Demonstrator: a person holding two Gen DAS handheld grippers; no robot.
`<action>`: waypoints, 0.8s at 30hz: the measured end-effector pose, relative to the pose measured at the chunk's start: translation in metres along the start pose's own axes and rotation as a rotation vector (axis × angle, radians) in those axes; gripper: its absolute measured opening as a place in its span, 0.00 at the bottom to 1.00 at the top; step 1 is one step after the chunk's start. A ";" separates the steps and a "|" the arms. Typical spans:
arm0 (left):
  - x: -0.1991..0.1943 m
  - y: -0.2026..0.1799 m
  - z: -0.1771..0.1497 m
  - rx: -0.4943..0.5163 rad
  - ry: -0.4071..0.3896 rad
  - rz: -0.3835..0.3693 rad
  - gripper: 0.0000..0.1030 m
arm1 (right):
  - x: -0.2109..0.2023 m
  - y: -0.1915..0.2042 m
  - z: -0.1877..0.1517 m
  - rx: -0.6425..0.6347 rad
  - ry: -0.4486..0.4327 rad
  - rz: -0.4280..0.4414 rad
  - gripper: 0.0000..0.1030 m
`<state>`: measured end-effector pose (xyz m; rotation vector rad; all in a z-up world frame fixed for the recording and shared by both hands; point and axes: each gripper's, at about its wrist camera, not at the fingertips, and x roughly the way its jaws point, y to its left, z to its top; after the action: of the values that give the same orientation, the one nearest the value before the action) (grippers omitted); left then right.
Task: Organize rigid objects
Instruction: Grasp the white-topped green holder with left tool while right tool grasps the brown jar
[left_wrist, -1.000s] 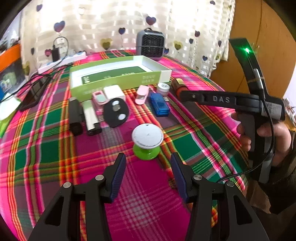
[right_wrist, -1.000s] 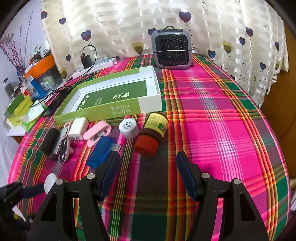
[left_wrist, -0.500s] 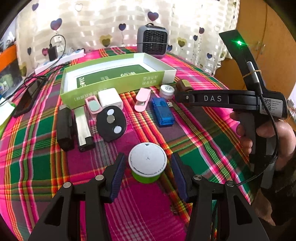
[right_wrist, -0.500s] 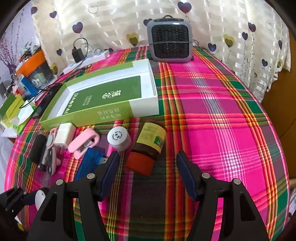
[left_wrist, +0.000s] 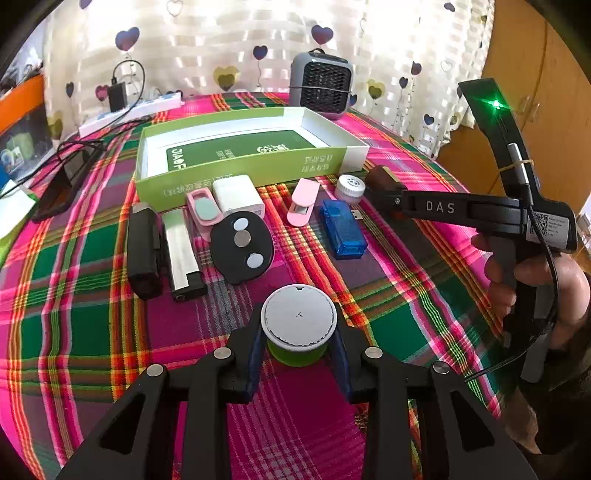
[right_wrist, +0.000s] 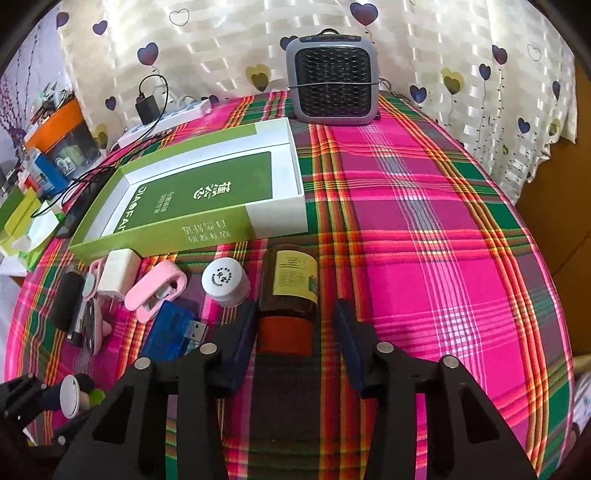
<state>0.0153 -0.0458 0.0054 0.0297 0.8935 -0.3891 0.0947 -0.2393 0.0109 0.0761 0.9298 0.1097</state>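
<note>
The right tool (left_wrist: 384, 184) covers most of the brown bottle (left_wrist: 380, 176), upper right of centre in the left wrist view. In the right wrist view the left tool (right_wrist: 79, 397) is cut by the lower left edge (only its tips show). The green spool (left_wrist: 298, 352) is half hidden under its white cap. Print on the small white jar (right_wrist: 224, 281) is too small to read.

The place looked like a room in a home. A round table wore a pink and green plaid cloth (right_wrist: 424, 206), a cream curtain with printed hearts (right_wrist: 221, 40) hung behind, and a small grey fan heater (right_wrist: 332, 81) stood there.
</note>
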 end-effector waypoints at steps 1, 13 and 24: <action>0.000 0.000 0.000 0.000 0.000 0.000 0.30 | 0.000 0.001 0.000 -0.004 0.000 0.001 0.37; -0.002 0.002 0.001 -0.007 -0.004 0.014 0.29 | -0.004 0.003 -0.004 -0.010 -0.006 0.023 0.32; -0.014 0.004 0.014 -0.009 -0.029 0.028 0.29 | -0.018 0.012 -0.003 -0.041 -0.037 0.049 0.32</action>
<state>0.0193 -0.0405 0.0242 0.0281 0.8654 -0.3585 0.0807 -0.2295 0.0249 0.0630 0.8883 0.1725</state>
